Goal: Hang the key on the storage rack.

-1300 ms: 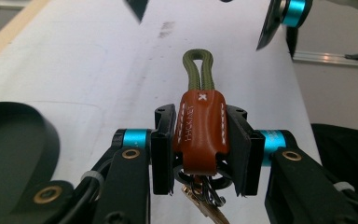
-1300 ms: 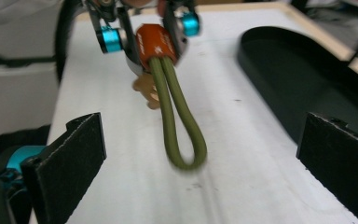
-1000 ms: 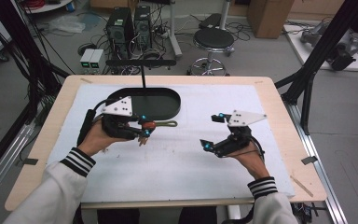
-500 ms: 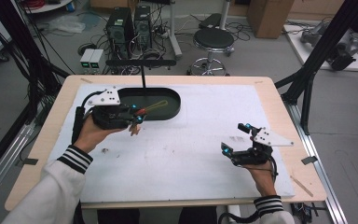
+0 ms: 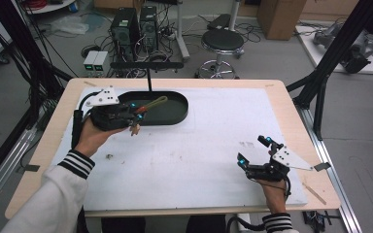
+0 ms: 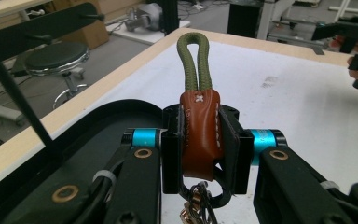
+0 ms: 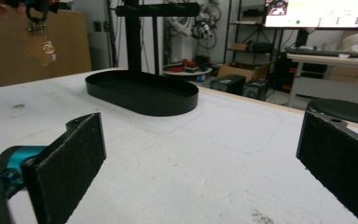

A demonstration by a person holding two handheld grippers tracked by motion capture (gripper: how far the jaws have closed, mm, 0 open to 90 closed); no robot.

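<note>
My left gripper (image 5: 135,111) is shut on a keychain (image 5: 154,103) and holds it over the left part of a black oval tray (image 5: 172,115). In the left gripper view, the pads press the keychain's brown leather tab (image 6: 200,135). Its olive cord loop (image 6: 194,60) sticks out forward, and metal rings (image 6: 196,207) hang below. Low over the white mat near the front right corner, my right gripper (image 5: 251,150) is open with nothing between its pads (image 7: 70,163). The right gripper view has the tray (image 7: 142,95) ahead and the hanging keychain (image 7: 42,44) at top left.
A black stand with a horizontal bar (image 5: 147,64) rises from the tray's back edge. A white mat (image 5: 199,160) covers most of the wooden table (image 5: 291,111). Computers, a stool and cables lie on the floor beyond the table.
My right gripper has moved to the right and down toward the table's front right corner. The left gripper has shifted slightly back and left with the keychain.
</note>
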